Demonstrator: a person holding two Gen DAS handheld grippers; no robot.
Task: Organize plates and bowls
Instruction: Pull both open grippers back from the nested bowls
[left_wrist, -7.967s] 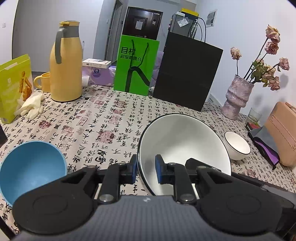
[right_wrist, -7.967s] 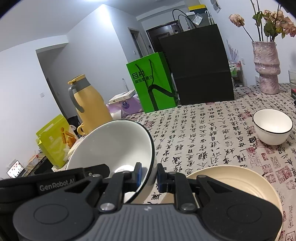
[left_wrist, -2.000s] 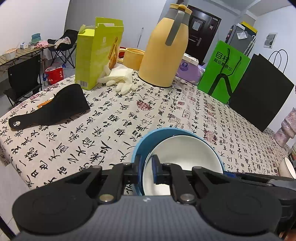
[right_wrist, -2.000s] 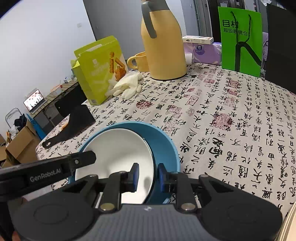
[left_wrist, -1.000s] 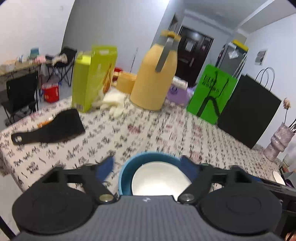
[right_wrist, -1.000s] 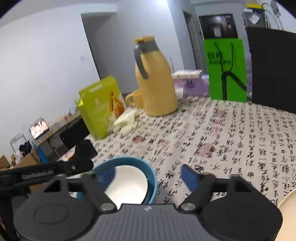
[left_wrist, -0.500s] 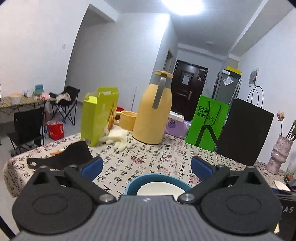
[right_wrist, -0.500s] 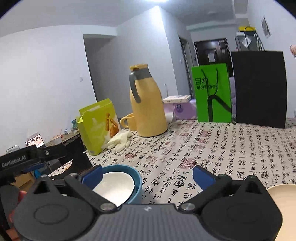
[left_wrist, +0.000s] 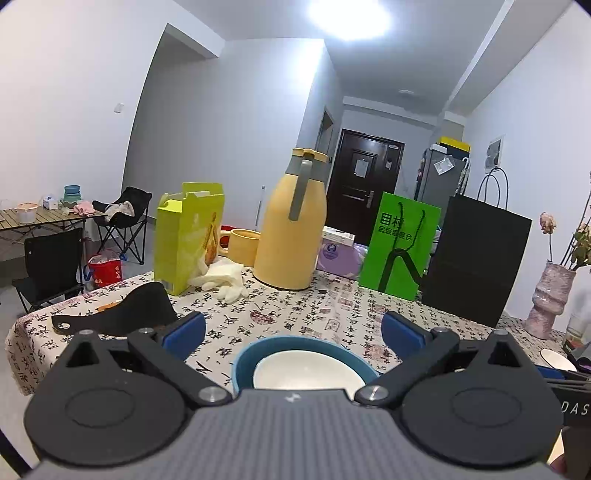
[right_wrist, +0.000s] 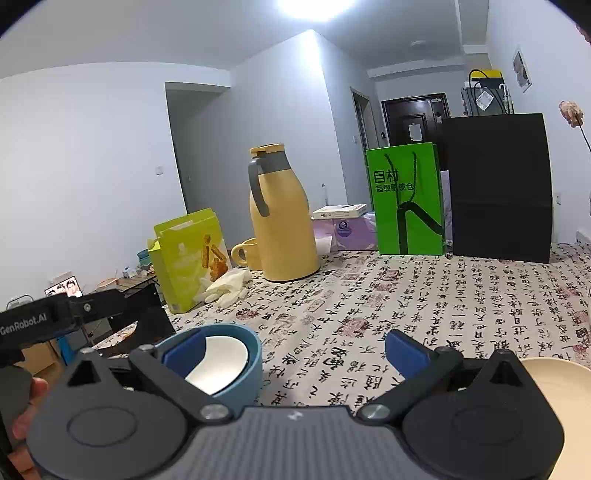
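Item: white bowl (left_wrist: 306, 371), nested in the blue bowl (left_wrist: 243, 363) near the desk's (left_wrist: 314, 314) front left part; the pair is stacked, it is judged, so that bowls are gathered in one pile. Left gripper (left_wrist: 293, 330): fingers spread wide, nothing held between them, both pads clear of the blue rim; the stack is seen low between them, just ahead of the gripper body. Right gripper (right_wrist: 295, 349): fingers likewise spread and empty, with the stack seen behind the left pad and bare cloth ahead. Cream plate (right_wrist: 561, 387): placed at the right gripper's right, partly cut off by the frame and not yet stacked. Small white bowl (left_wrist: 557, 360): set apart at the far right of the left view, partly hidden. Clutter: flask (left_wrist: 291, 236), cup (left_wrist: 243, 247), green box (left_wrist: 184, 240), gloves (left_wrist: 221, 278), green bag (left_wrist: 400, 245), black bag (left_wrist: 476, 262) and vase (left_wrist: 546, 299) are ranged along the far side; a black paddle-shaped thing (left_wrist: 122, 314) is lain by the left edge. Open room: a broad bare stretch of patterned cloth is left between the stack and the plate. The stack is kept near the left corner, so little margin is judged to remain there.
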